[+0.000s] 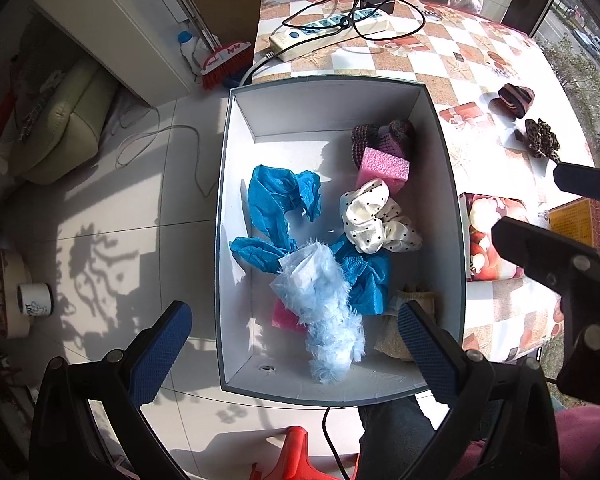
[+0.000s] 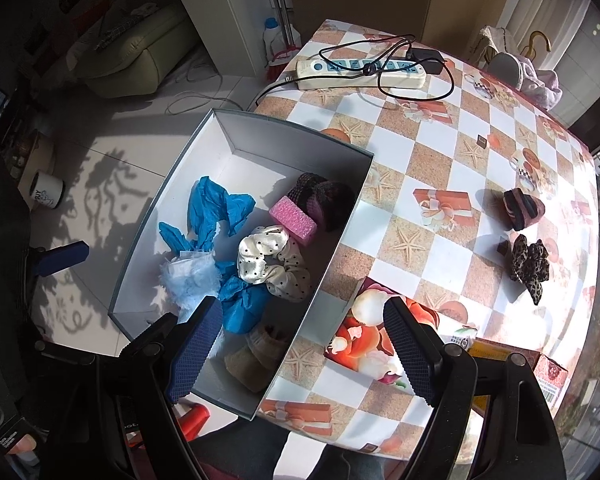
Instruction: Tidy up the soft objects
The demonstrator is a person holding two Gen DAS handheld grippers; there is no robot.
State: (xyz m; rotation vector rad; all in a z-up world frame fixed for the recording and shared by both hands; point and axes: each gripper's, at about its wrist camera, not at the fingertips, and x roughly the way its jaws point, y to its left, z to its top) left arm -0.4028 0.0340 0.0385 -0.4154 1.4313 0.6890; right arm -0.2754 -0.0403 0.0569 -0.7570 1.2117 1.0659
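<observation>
Both tongs (image 1: 292,344) (image 2: 304,344) gape (empty) above the box (image 1: 236,128).

A hot-pink sponge block (image 1: 283,315) peeks out from under the fluffy pale-blue fabric piece (image 1: 328,312), mostly buried. The beige knitted item (image 1: 392,340) sits half behind the left claw's blue-padded finger (image 1: 428,354). The orange plastic stool (image 1: 300,456) is cut off by the bottom edge. Print on the yellow box (image 1: 576,220): too small to read.

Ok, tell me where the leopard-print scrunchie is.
The leopard-print scrunchie lies on the table, right of the box, just below the striped knit piece.
</observation>
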